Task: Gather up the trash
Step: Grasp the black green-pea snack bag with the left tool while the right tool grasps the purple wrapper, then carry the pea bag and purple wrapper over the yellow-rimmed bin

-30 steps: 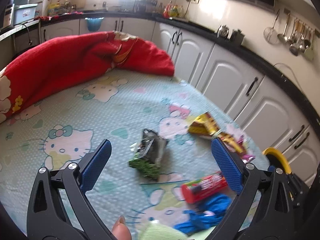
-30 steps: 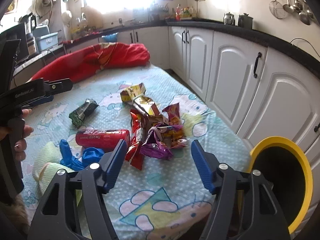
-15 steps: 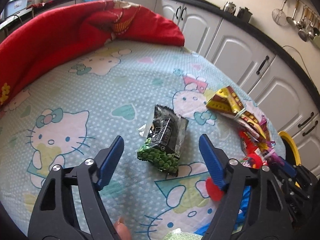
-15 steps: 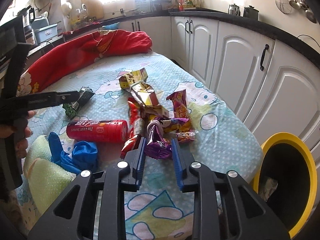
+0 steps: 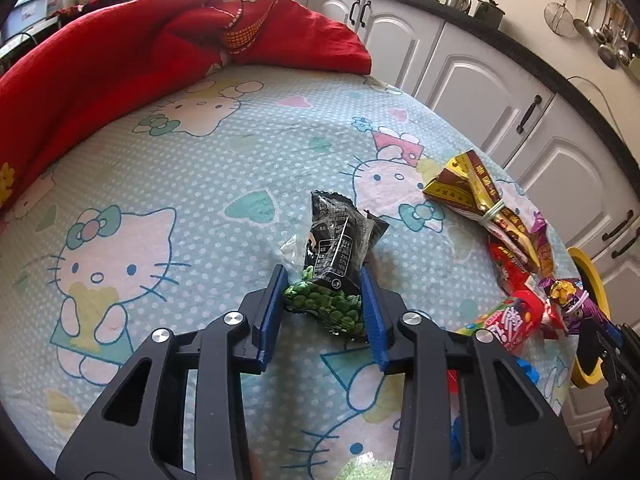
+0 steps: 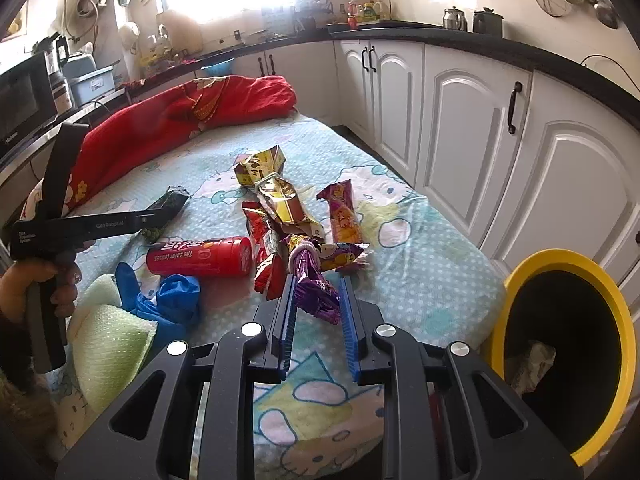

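Left gripper (image 5: pixel 323 308): jaws were closing around the lower, green end of the pea packet (image 5: pixel 334 268), with the blue pads touching its two sides.
Pea packet: a black wrapper with green peas, lying on the bed sheet (image 5: pixel 200 184) and well apart from the other wrappers.
Right gripper (image 6: pixel 318 312): jaws were narrow and clamped on the purple wrapper (image 6: pixel 316 290), which stuck out past the fingertips.
Purple wrapper: at the near end of the wrapper pile, tied with a pale band to more wrappers behind it.
Red tube (image 6: pixel 200 257): lying on its side to the left of the pile, beside a blue glove (image 6: pixel 168 300).
Gold wrappers (image 6: pixel 276 192): farther up the bed.
Bin (image 6: pixel 624 352): yellow-rimmed, standing at the right of the bed, with a crumpled scrap inside.
Red blanket (image 5: pixel 120 52): bunched at the far end of the bed.
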Demonstrator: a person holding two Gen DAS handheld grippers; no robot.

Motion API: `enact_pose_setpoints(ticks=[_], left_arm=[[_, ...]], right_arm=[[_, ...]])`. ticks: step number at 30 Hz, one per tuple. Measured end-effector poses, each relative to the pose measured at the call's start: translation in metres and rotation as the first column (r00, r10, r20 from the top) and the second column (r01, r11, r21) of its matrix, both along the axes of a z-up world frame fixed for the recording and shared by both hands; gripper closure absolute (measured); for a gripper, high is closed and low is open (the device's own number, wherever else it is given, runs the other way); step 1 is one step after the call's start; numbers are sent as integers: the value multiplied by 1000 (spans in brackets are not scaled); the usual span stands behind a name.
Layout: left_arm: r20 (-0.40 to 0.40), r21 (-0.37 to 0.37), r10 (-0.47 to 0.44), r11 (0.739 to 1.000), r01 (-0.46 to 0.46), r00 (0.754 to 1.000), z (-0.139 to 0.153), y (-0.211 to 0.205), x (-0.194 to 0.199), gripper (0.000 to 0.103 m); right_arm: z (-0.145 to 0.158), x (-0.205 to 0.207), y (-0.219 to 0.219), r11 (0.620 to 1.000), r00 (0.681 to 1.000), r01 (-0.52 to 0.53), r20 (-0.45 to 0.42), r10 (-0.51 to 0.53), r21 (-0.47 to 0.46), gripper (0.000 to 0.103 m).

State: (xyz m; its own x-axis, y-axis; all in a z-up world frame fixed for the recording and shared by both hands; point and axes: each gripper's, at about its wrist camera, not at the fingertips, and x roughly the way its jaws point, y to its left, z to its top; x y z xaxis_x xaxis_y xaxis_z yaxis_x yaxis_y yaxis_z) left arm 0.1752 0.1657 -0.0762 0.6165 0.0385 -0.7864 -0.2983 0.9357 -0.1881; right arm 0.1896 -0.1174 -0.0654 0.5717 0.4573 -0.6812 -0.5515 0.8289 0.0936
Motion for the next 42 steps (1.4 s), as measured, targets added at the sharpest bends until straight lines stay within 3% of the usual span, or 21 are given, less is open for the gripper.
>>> enact_pose_setpoints(ticks=[19, 42], left_arm=[[171, 8, -78, 997, 78, 982, 60, -43, -22, 76], [231, 41, -285, 958, 283, 930, 82, -150, -7, 76]], right_arm=[[20, -10, -37, 998, 999, 45, 27, -47, 53, 83], [54, -12, -106, 986, 982, 152, 99, -158, 65, 83]])
